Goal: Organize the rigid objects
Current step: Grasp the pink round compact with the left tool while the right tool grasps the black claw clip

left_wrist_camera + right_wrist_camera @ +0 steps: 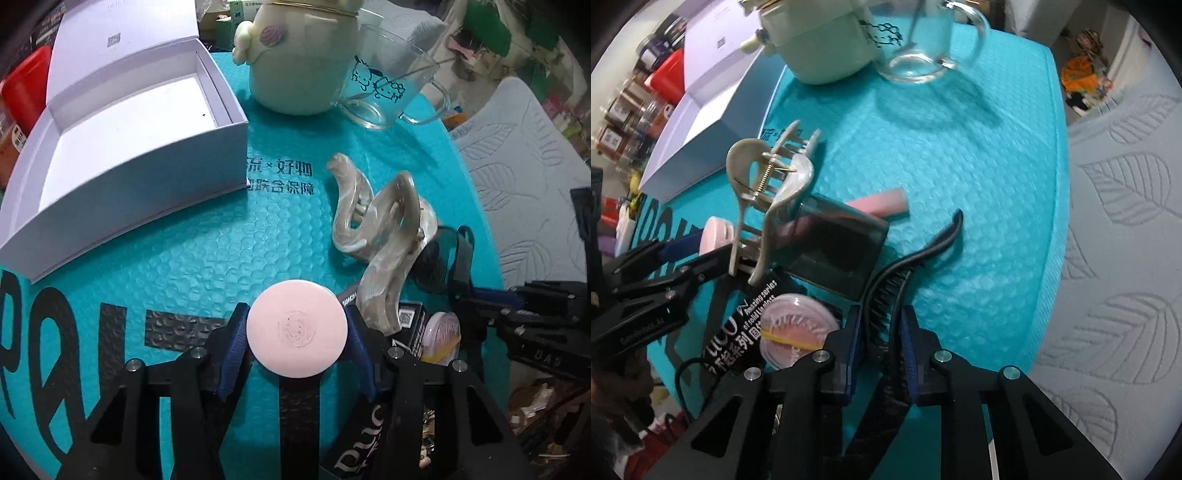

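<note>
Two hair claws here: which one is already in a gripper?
The black hair claw, pinched between the right gripper fingers. The marbled beige hair claw lies free on the teal mat; the left gripper holds a pink disc.

light: even, fairly bright indoor | shadows: soft beneath glass mug (923, 40) | edges: fisheye-bent, dark corners | blur: slight

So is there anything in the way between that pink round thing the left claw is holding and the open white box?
Nothing visible. The left gripper holds the pink round compact, and only bare teal bubble mailer lies between it and the open white box. The beige hair claw sits off to the right, outside that path.
</note>
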`<state>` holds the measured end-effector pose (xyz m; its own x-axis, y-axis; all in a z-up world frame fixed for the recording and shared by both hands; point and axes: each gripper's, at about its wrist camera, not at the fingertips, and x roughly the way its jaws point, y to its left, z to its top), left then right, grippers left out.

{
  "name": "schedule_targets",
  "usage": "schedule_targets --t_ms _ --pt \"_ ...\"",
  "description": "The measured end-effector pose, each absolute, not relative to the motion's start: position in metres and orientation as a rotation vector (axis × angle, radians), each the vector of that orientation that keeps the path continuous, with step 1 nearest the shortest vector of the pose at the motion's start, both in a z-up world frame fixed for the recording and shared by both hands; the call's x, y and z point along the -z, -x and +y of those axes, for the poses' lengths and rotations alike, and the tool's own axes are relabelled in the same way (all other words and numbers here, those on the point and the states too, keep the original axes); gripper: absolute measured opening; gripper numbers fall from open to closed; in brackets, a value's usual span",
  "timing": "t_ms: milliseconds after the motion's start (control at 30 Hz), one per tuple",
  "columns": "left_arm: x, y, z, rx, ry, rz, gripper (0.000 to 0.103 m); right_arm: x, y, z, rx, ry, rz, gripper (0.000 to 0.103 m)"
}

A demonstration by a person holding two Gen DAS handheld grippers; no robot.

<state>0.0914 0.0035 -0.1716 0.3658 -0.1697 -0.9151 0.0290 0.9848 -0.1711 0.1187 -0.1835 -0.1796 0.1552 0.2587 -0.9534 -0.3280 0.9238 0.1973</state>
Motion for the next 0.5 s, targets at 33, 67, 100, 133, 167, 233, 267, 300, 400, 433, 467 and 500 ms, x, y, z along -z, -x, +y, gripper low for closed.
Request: schedule_targets --t_ms 33,67,100,133,167,233,267,300,400,433,467,500 --pt "0.172 -0.089 0.003 0.126 0.130 1.193 0.051 0.179 -0.117 -0.185 -0.418 0.071 1.345 0.019" --pt "0.172 -0.088 0.002 0.123 0.133 1.194 0.051 0.178 -0.115 -0.185 -0.415 0.079 1.342 0.019" --pt "0.171 -0.085 0.003 0.118 0.138 1.195 0.051 0.177 -0.114 -0.185 -0.412 0.081 1.340 0.019" --pt "0.170 -0.083 0.004 0.111 0.146 1.196 0.051 0.176 -0.113 -0.187 -0.411 0.073 1.342 0.019" --pt "0.170 -0.081 0.004 0.105 0.153 1.196 0.051 0.175 -0.112 -0.189 -0.412 0.061 1.343 0.019" --pt "0.167 -0.075 0.006 0.089 0.158 1.197 0.051 0.172 -0.106 -0.193 -0.414 0.043 1.336 0.019" --pt "0.166 -0.071 0.007 0.081 0.162 1.198 0.051 0.170 -0.104 -0.195 -0.415 0.041 1.330 0.019" --pt "0.164 -0.069 0.007 0.074 0.168 1.197 0.051 0.168 -0.102 -0.196 -0.418 0.040 1.324 0.019" --pt "0.160 -0.063 0.005 0.057 0.188 1.197 0.051 0.163 -0.094 -0.201 -0.437 0.037 1.311 0.019" --pt "0.158 -0.061 0.003 0.049 0.194 1.198 0.051 0.160 -0.092 -0.200 -0.445 0.037 1.312 0.019" --pt "0.155 -0.056 0.003 0.045 0.201 1.197 0.051 0.158 -0.090 -0.201 -0.453 0.037 1.311 0.019" --pt "0.152 -0.052 0.002 0.039 0.211 1.195 0.051 0.156 -0.086 -0.205 -0.459 0.038 1.309 0.019"
